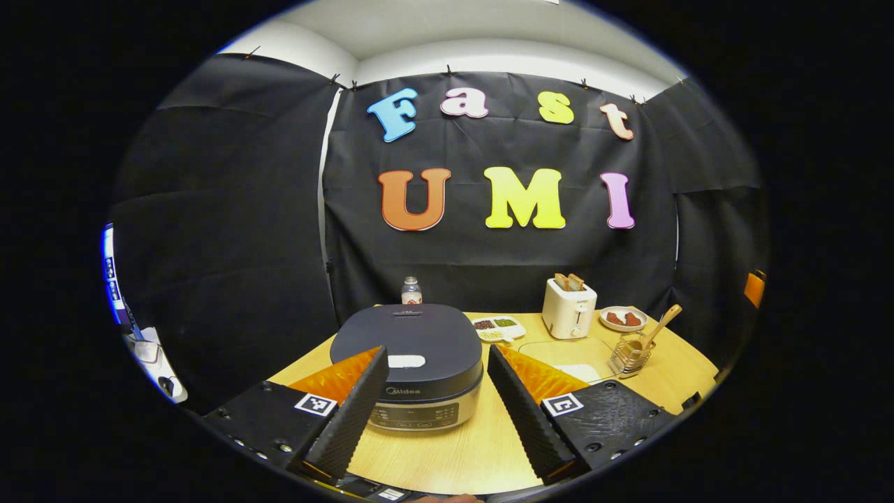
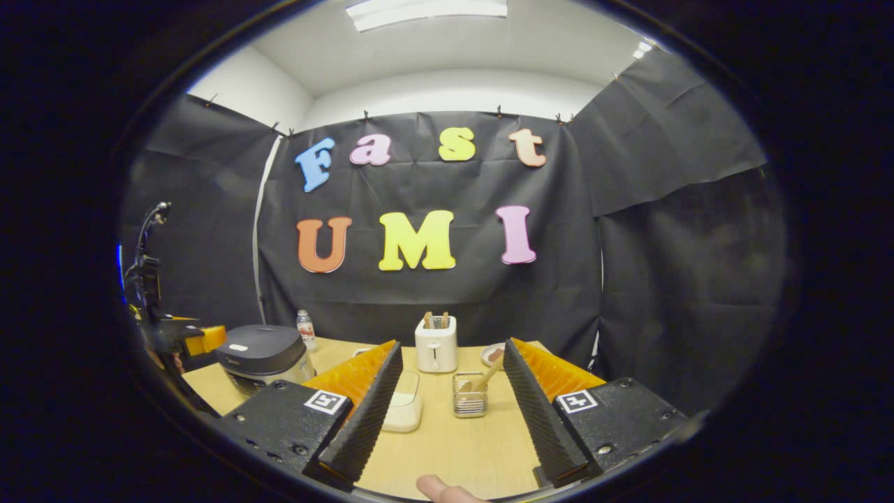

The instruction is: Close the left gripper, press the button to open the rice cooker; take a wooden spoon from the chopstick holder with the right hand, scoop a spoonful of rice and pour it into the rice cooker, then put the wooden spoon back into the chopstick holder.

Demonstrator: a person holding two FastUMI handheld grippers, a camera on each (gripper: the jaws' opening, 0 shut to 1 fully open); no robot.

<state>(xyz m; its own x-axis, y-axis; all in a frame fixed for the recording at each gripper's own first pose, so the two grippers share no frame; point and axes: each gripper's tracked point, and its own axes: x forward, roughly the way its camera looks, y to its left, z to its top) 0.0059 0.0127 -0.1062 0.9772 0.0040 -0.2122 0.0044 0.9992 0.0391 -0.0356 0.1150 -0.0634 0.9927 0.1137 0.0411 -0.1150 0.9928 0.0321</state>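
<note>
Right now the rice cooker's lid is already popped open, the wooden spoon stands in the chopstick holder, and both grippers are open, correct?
Not quite: the rice cooker is closed, its lid lying flat, as the left gripper view shows. The rest holds: the wooden spoon stands in the chopstick holder, and the left gripper and right gripper are both open.

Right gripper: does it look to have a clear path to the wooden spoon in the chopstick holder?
Probably yes. The right gripper is open, and the wooden spoon leans in the chopstick holder straight ahead between its fingers, with bare table before it.
</note>
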